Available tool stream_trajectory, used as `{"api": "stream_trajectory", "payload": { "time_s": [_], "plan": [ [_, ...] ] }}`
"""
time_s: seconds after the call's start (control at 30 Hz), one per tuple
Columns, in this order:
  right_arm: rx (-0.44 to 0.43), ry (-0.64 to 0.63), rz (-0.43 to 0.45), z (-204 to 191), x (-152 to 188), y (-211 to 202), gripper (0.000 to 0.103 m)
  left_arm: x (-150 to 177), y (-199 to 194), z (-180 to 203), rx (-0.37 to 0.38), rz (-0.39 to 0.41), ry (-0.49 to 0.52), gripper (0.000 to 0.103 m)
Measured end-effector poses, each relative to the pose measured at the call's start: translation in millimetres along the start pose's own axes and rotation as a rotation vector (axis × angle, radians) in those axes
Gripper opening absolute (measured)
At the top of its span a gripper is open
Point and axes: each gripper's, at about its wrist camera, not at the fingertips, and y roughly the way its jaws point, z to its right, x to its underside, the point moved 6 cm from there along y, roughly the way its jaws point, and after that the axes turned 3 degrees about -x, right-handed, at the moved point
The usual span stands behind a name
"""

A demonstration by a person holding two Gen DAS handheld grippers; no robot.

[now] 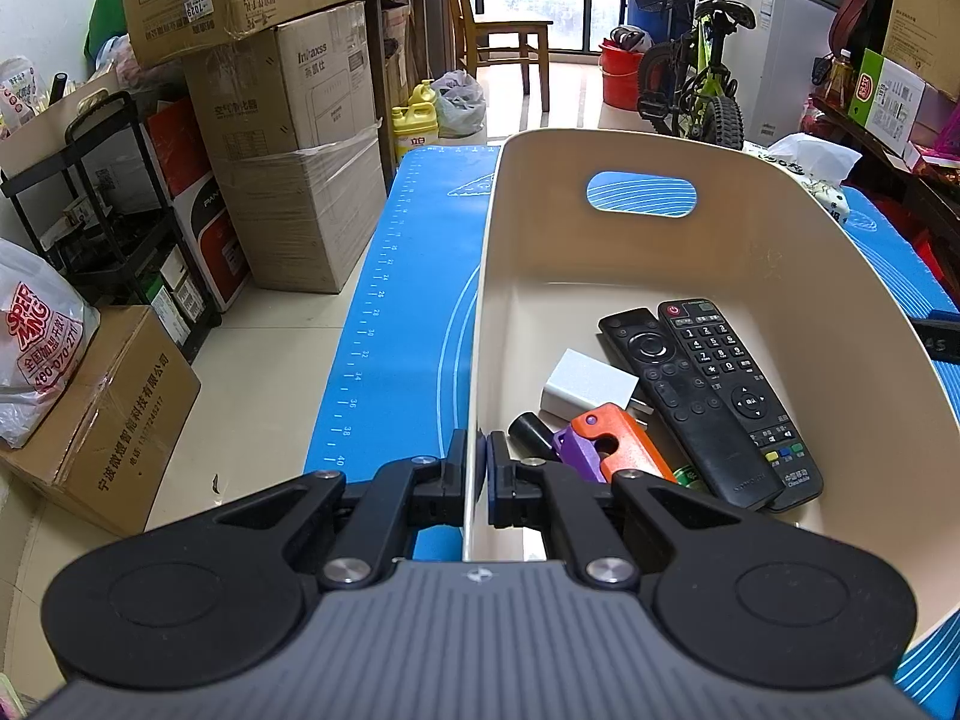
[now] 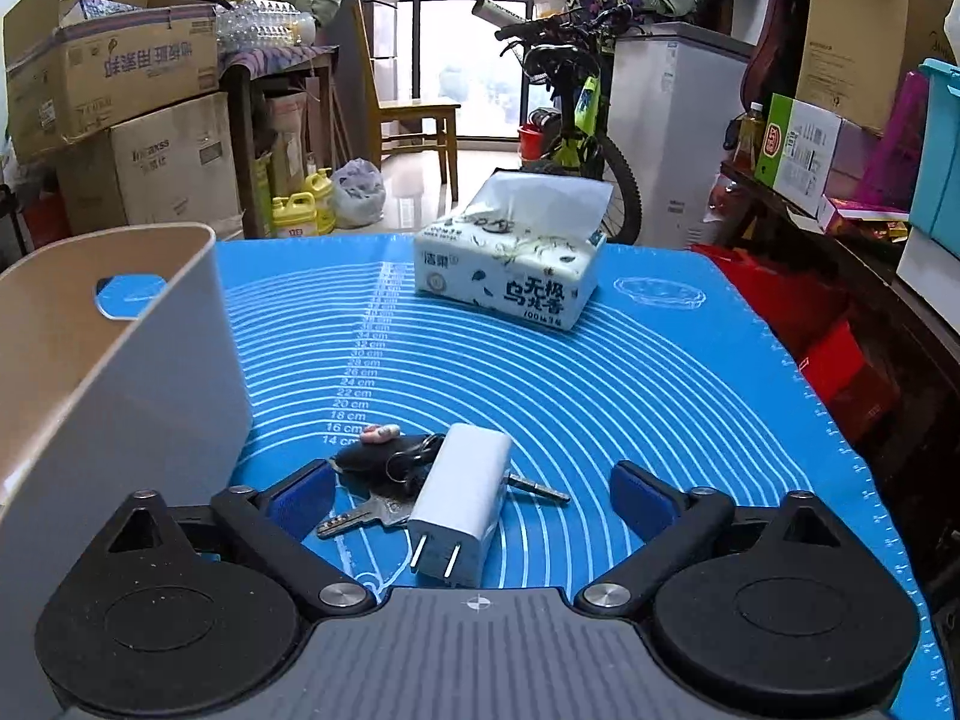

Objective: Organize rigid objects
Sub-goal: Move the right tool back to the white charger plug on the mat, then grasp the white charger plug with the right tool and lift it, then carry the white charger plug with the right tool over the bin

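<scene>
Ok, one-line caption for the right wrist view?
Open right gripper straddles a white charger lying on keys on the blue mat, beside the beige bin.

"SUPER MING" on plastic bag (image 1: 36, 348), centimetre numbers on blue mat (image 2: 600, 390), "100" on tissue pack (image 2: 510, 276).

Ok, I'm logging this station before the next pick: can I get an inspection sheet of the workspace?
Surface: blue mat, marked with rings.
Job's things: beige bin holds two remotes, white block, orange-purple tool; white charger and keys lie on the mat.
Clutter: tissue pack.
Grippers: left gripper shut on the bin wall; right gripper open around the charger.
Cables: nothing seen.
Surroundings: cardboard boxes, bicycle, chair.
</scene>
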Motion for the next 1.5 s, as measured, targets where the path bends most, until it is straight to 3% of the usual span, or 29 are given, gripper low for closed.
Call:
{"api": "stream_trajectory", "payload": {
  "time_s": [0.27,0.4,0.47,0.57,1.03,1.5],
  "plan": [
    [0.023,-0.005,-0.045,-0.9,10.1,24.7,0.072,0.1,0.1,0.1,0.000,0.000,0.000,0.006],
    [0.026,0.012,-0.055,0.8,12.6,30.9,0.056,0.1,0.1,0.3,0.000,0.000,0.000,0.006],
    [0.008,0.018,-0.052,0.2,12.5,31.5,0.042,0.1,0.1,0.3,0.000,0.000,0.000,0.006],
    [0.020,0.000,-0.050,-3.8,13.6,29.7,0.036,0.2,0.1,0.5,0.000,0.000,0.000,0.006],
    [-0.055,0.018,0.033,-7.4,2.9,-18.1,0.035,0.1,-0.4,0.4,-0.001,0.000,0.002,0.006],
    [-0.205,-0.062,0.214,-54.2,-50.1,-104.2,0.035,0.2,-0.4,0.7,-0.001,0.001,0.002,0.006]
  ]
}}
